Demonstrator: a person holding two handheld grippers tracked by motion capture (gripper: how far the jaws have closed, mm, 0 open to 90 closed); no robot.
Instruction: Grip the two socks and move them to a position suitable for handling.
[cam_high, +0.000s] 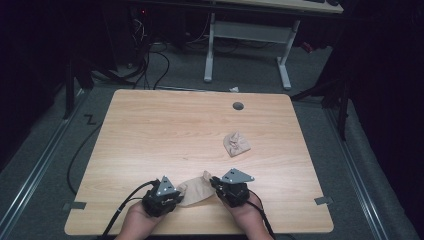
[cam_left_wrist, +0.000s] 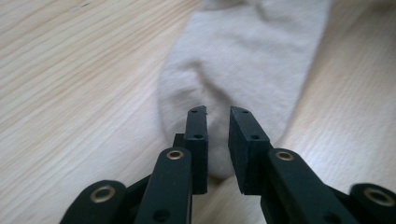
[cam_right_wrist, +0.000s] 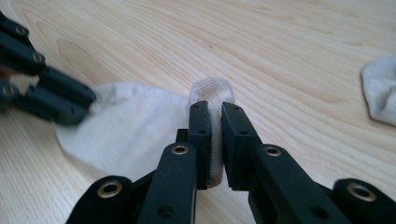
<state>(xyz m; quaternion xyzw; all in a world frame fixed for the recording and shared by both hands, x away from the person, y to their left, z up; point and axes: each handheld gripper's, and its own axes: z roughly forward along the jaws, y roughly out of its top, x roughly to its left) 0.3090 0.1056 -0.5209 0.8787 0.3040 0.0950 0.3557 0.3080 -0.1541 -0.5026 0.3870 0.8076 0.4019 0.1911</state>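
Observation:
A beige sock lies flat near the table's front edge, stretched between my two grippers. My left gripper is at the sock's left end; in the left gripper view its jaws stand narrow with a fold of the sock's rounded end pinched between the pads. My right gripper is at the sock's right end; in the right gripper view it is shut on the ribbed cuff, which bulges out past the fingertips. The left gripper also shows there, on the sock's far end.
A second beige sock, crumpled into a ball, lies right of the table's middle and shows as a sock at the right edge of the right gripper view. A round cable hole sits near the table's far edge. Bare wood lies all around.

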